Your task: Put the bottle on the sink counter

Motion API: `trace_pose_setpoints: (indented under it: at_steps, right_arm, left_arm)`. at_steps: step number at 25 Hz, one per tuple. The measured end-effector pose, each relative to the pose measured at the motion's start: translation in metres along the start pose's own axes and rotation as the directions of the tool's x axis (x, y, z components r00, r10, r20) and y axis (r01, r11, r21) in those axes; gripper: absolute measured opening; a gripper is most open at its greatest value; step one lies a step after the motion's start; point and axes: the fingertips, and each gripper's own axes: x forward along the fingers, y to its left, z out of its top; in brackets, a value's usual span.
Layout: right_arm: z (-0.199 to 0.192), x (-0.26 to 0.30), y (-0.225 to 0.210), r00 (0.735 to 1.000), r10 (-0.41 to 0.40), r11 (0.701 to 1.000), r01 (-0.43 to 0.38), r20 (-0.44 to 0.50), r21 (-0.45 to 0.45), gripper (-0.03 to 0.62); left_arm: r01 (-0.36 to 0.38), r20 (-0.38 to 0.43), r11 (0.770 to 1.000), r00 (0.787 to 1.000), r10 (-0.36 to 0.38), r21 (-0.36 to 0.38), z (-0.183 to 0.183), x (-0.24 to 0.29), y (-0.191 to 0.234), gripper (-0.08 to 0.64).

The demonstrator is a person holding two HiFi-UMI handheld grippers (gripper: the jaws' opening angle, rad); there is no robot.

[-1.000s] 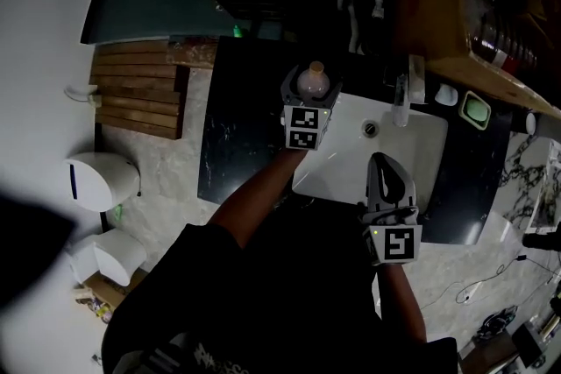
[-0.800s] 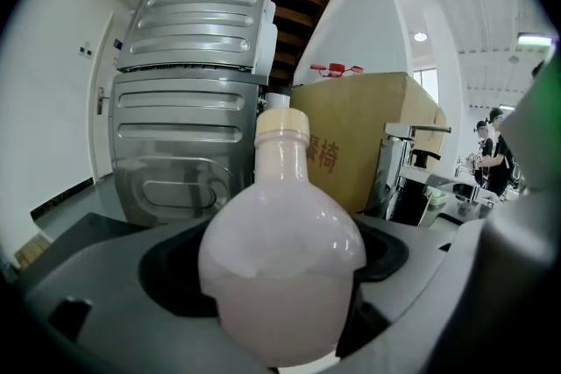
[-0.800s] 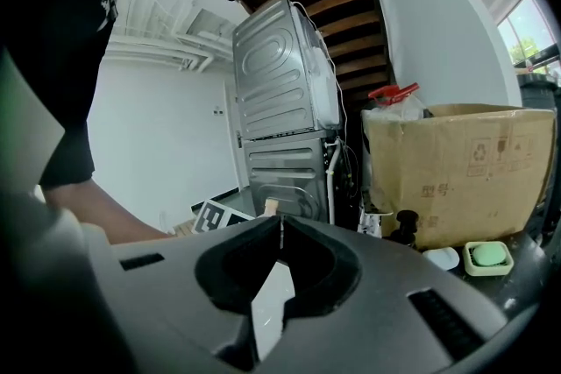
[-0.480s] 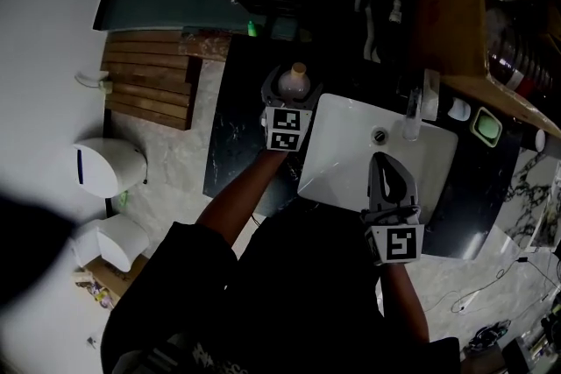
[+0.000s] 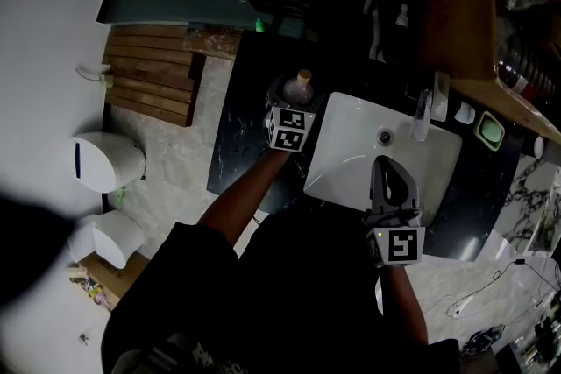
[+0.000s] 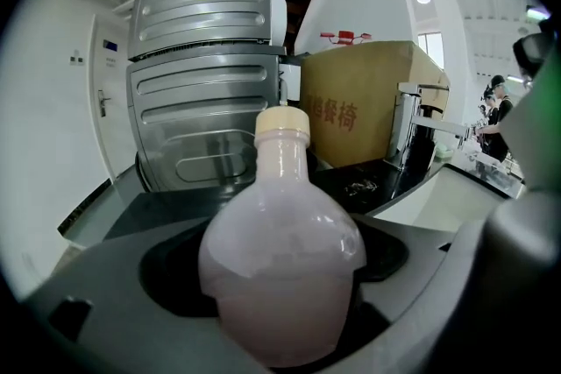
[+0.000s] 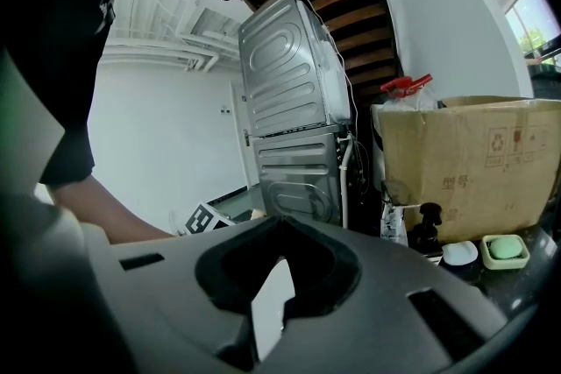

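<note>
- The left tool (image 5: 289,101) is clamped on the round lower body of the bottle (image 6: 280,250). The grip sits low on the widest part, so the neck and the cream cap (image 6: 282,122) stay clear and upright, which suits setting the base down flat.
- In the head view, the bottle (image 5: 302,87) is at 12 o'clock of the left tool's marker cube (image 5: 292,129). It is above the dark counter (image 5: 238,140), just at 9 o'clock of the white basin (image 5: 351,149). No view shows whether its base touches the counter.
- Judgement: the placing step is in hand and release is not yet done.
- The right tool (image 5: 390,166) has its jaws drawn together with nothing between them. It is at 5 o'clock of the left tool, over the near rim of the basin, well apart from the bottle. It probably waits there so that it does not obstruct the placement.
- Left arm pose: the forearm reaches from 7 o'clock toward 1 o'clock, with the tool tilted moderately downward.
- Right arm pose: the forearm points almost to 12 o'clock, with the tool close to level.
</note>
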Motion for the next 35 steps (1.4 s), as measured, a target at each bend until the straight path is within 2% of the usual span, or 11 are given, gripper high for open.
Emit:
trace_pose_setpoints:
  at_steps: [4, 14, 20, 23, 27, 30, 33, 35]
  right_arm:
    - [0.001, -0.002, 0.005, 1.000, 0.003, 1.000, -0.003, 0.010, -0.001, 0.040]
    - [0.000, -0.008, 0.015, 1.000, 0.012, 1.000, -0.012, 0.025, 0.007, 0.040]
    - [-0.003, -0.009, 0.014, 1.000, 0.013, 1.000, -0.014, 0.019, 0.007, 0.040]
    - [-0.004, -0.001, 0.017, 0.999, 0.030, 1.000, -0.030, 0.022, -0.009, 0.040]
    - [-0.011, 0.025, 0.022, 0.995, 0.099, 0.995, -0.099, 0.033, -0.019, 0.040]
    - [-0.022, 0.057, 0.022, 0.983, 0.177, 0.984, -0.177, 0.038, -0.017, 0.041]
    - [-0.024, 0.087, 0.021, 0.971, 0.235, 0.970, -0.231, 0.039, -0.081, 0.041]
    - [-0.029, 0.103, 0.022, 0.959, 0.282, 0.958, -0.280, 0.034, -0.062, 0.041]
  left_arm:
    - [0.018, 0.002, 1.000, 1.000, -0.018, 0.002, -0.001, -0.002, -0.001, 0.403]
    - [0.106, -0.069, 0.993, 0.992, -0.102, 0.055, -0.015, -0.003, -0.007, 0.403]
    - [0.124, -0.083, 0.990, 0.990, -0.118, 0.074, -0.017, -0.004, -0.009, 0.402]
    - [0.158, -0.079, 0.981, 0.985, -0.150, 0.110, -0.018, -0.006, -0.012, 0.403]
    - [0.204, -0.087, 0.968, 0.977, -0.193, 0.144, -0.022, -0.008, -0.019, 0.403]
    - [0.211, -0.092, 0.967, 0.976, -0.199, 0.143, -0.023, -0.008, -0.019, 0.402]
    - [0.219, -0.101, 0.965, 0.973, -0.206, 0.141, -0.024, -0.008, -0.020, 0.402]
    - [0.227, -0.102, 0.964, 0.971, -0.214, 0.137, -0.023, -0.008, -0.021, 0.402]
